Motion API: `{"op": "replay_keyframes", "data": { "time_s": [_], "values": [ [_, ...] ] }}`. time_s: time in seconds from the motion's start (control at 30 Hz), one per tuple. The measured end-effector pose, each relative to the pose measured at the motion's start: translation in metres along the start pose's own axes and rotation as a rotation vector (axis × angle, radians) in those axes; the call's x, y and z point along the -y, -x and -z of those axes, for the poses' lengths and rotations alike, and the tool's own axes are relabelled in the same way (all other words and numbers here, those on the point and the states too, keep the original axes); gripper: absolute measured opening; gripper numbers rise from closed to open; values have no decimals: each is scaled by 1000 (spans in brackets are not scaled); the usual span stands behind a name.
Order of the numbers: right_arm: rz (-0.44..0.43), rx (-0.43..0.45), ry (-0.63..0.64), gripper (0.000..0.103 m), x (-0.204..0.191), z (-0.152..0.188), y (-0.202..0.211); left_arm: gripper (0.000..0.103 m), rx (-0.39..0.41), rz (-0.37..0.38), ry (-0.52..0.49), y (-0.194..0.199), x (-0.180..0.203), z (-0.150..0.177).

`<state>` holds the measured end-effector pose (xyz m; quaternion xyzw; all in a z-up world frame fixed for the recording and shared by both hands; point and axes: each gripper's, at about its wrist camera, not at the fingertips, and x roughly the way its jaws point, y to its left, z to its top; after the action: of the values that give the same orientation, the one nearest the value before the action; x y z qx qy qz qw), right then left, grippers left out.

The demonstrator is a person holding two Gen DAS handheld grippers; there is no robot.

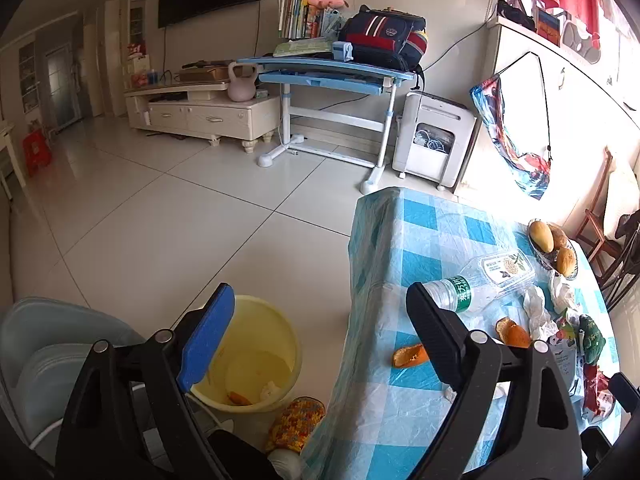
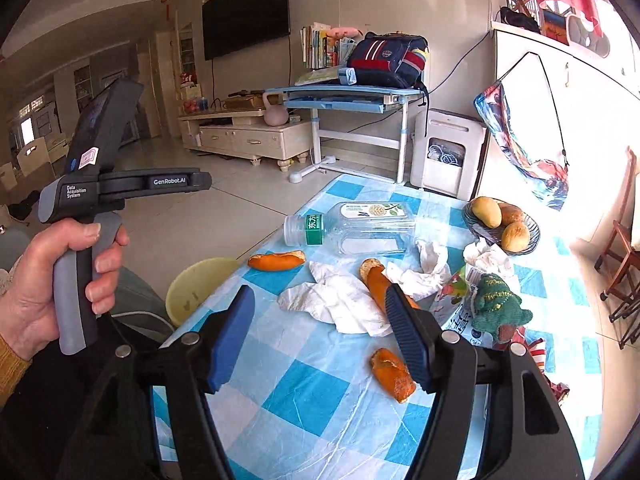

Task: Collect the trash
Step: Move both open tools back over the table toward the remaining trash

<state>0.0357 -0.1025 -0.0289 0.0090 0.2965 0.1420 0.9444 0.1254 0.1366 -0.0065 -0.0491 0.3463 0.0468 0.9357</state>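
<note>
Both jaws spread wide, nothing between: left gripper (image 1: 320, 312) over yellow bin (image 1: 256, 360) at table edge, right gripper (image 2: 320, 320) above checked tablecloth (image 2: 304, 400). Strewn beyond: orange peels (image 2: 392, 374), crumpled tissues (image 2: 340, 304), toppled plastic bottle (image 2: 352, 226), fruit bowl (image 2: 532, 236) farther back.

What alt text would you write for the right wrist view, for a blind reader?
The open right gripper hovers over a blue checked table littered with orange peels, crumpled tissues and an empty plastic bottle. A hand holds the left gripper above a yellow bin.
</note>
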Motion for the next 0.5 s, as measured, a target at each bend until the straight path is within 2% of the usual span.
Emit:
{"op": "replay_keyframes", "data": {
  "time_s": [0.1, 0.23, 0.5],
  "values": [
    [-26, -5, -69, 65, 7, 3, 1, 85, 3, 11, -14, 5, 8, 6],
    [-19, -17, -24, 65, -2, 8, 3, 85, 22, 16, -41, 8, 16, 9],
    [-34, -49, -40, 65, -1, 14, -6, 86, 34, 12, -74, 7, 20, 11]
  ]
}}
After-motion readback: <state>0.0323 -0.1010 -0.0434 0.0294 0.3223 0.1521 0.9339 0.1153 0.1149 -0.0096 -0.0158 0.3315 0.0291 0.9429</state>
